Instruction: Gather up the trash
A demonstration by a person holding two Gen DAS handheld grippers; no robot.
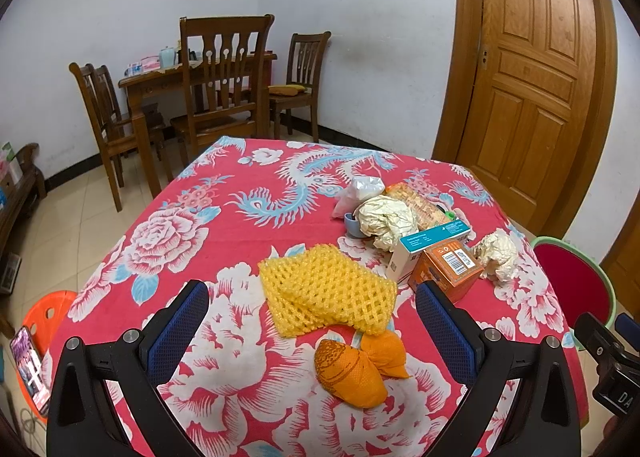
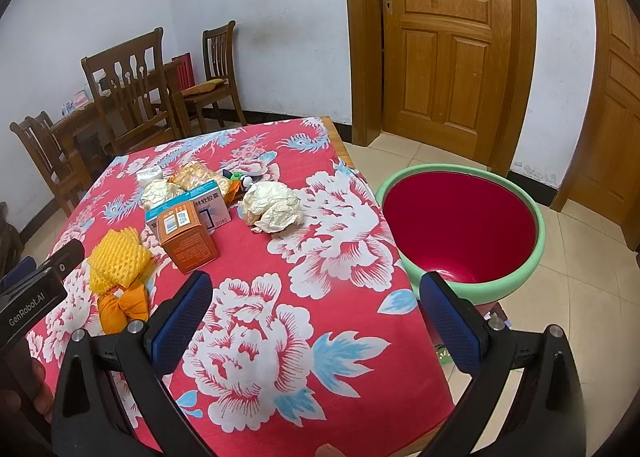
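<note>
Both grippers, left (image 1: 312, 331) and right (image 2: 316, 321), are wide open (holding nothing) above the table (image 2: 256, 337) of trash.

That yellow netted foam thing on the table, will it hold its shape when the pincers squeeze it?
Probably not. The yellow foam net is an open mesh, already lying folded and rumpled, so it should squash and flop. It looks very light. Its bumpy texture should grip the open left gripper pads rather than slip.
</note>
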